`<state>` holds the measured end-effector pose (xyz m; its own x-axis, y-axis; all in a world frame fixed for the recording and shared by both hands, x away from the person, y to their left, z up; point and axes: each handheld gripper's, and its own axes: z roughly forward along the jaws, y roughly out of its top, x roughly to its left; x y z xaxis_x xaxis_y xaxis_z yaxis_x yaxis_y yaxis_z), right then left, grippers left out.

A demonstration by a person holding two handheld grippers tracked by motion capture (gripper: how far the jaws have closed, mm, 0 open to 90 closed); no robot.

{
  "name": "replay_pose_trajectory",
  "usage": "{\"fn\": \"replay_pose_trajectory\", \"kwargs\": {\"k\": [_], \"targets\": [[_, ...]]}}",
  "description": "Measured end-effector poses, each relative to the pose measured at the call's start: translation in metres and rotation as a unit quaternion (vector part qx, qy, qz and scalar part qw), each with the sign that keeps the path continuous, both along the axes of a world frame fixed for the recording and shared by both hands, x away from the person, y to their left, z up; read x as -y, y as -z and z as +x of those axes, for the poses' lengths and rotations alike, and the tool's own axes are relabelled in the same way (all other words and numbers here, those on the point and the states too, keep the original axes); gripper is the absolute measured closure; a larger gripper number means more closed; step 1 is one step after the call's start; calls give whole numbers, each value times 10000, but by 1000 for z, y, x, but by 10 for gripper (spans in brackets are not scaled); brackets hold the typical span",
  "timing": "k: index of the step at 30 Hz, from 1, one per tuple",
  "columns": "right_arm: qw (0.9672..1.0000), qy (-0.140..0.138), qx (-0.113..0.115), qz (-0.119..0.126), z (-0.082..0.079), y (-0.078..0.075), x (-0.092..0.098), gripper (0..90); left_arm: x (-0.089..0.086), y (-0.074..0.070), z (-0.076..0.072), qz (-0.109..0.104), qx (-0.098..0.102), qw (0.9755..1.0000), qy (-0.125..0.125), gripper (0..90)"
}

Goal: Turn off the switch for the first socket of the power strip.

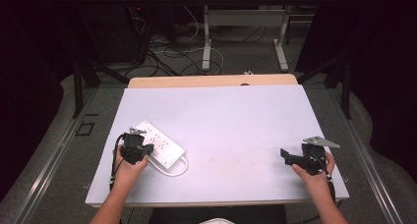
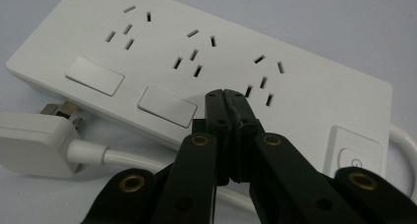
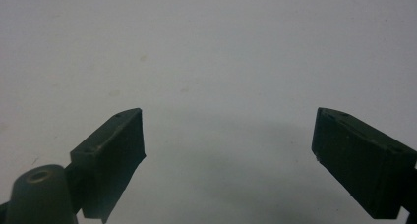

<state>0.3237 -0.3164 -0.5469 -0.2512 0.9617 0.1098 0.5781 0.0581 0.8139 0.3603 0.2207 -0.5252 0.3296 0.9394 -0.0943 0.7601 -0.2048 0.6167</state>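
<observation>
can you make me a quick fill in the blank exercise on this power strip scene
1. The left tool, its jaws ____, sits over the white power strip.
2. The right tool has its jaws ____ over the bare table.
3. The strip's top face shows ____ groups of socket slots in the left gripper view.
4. The plug lies on the table, ____ to the strip by its white cable.

Missing words: shut; open; three; joined
</observation>
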Motion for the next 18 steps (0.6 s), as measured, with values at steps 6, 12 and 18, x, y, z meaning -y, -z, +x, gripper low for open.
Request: {"fn": "replay_pose_trajectory", "kwargs": {"k": [6, 12, 18], "targets": [[10000, 15, -12, 14, 0, 0, 0, 119, -1, -2, -2, -25, 46, 10000, 25, 900], [10000, 20, 11, -9, 0, 0, 0, 119, -1, -5, -4, -74, 114, 9999, 41, 900], [10000, 24, 4, -7, 0, 0, 1, 120, -1, -8, -5, -97, 161, 9998, 29, 900]]}}
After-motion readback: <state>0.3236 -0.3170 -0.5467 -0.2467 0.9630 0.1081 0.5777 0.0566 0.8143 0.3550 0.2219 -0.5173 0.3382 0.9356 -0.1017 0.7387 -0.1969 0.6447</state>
